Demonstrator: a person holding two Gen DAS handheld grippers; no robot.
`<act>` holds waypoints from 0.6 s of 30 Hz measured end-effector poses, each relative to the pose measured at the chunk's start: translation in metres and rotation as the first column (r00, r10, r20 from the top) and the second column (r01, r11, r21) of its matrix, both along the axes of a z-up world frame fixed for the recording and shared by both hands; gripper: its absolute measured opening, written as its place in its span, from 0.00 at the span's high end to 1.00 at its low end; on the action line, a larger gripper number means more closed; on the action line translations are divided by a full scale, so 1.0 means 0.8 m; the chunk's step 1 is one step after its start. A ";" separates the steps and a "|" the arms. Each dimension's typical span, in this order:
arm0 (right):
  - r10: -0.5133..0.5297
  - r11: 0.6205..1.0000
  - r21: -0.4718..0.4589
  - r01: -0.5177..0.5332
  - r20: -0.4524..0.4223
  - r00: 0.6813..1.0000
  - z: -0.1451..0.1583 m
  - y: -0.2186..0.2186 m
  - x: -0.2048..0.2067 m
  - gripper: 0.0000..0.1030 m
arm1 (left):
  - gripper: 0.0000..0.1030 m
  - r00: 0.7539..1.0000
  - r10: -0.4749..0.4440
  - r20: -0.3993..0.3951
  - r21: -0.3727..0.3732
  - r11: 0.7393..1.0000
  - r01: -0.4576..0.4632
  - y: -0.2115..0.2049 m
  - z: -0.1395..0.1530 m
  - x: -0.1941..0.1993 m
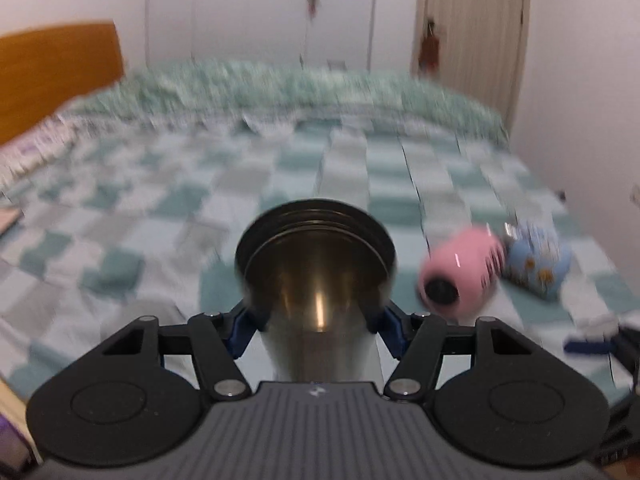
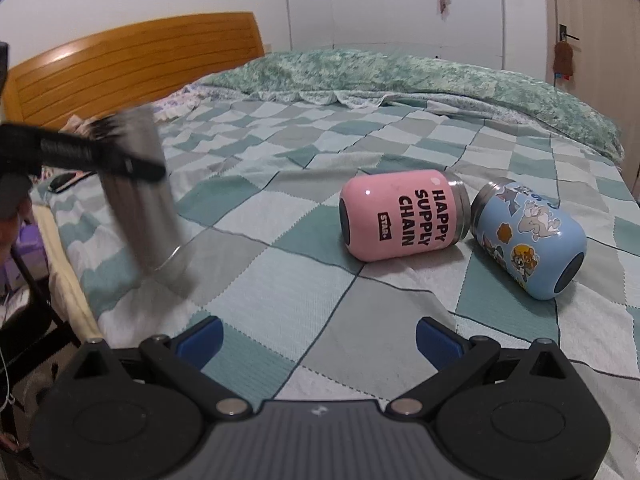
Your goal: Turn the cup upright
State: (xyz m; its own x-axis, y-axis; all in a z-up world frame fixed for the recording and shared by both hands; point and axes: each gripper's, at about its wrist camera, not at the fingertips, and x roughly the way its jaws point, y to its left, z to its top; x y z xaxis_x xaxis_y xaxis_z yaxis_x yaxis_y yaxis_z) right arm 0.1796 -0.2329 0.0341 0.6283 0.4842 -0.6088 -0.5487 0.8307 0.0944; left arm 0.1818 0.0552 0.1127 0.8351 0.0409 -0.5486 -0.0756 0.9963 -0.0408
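My left gripper (image 1: pixel 316 320) is shut on a steel cup (image 1: pixel 316 280); its open mouth points away from the camera. In the right wrist view the same steel cup (image 2: pixel 140 200) is blurred, tilted, above the bed's left side, with the left gripper (image 2: pixel 104 156) clamped across it. A pink cup (image 2: pixel 404 214) and a blue sticker cup (image 2: pixel 528 240) lie on their sides on the bed, touching; they also show in the left wrist view, the pink cup (image 1: pixel 460 276) and the blue cup (image 1: pixel 534 260). My right gripper (image 2: pixel 320 340) is open and empty, short of the pink cup.
The bed has a green and white checked cover (image 2: pixel 280 280), a rumpled green quilt (image 2: pixel 400 76) at the back and a wooden headboard (image 2: pixel 132 64) at left. White wardrobe doors (image 2: pixel 392 4) stand behind. A dark flat object (image 2: pixel 66 182) lies near the left edge.
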 end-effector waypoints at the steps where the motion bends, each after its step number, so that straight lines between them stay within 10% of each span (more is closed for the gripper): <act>1: -0.009 1.000 0.009 0.009 0.001 1.000 0.000 -0.001 0.000 0.00 | 0.39 0.999 0.018 0.039 0.003 1.000 -0.018 0.002 0.004 0.000; 5: -0.045 0.998 0.042 0.045 -0.006 0.999 -0.001 -0.003 0.003 0.00 | 0.39 0.990 0.063 0.127 0.047 0.997 -0.069 0.007 0.003 0.012; 18: -0.095 0.995 0.029 0.096 -0.028 0.995 -0.012 -0.004 0.011 0.00 | 0.39 0.995 0.105 0.001 0.037 0.994 -0.105 0.036 -0.045 0.046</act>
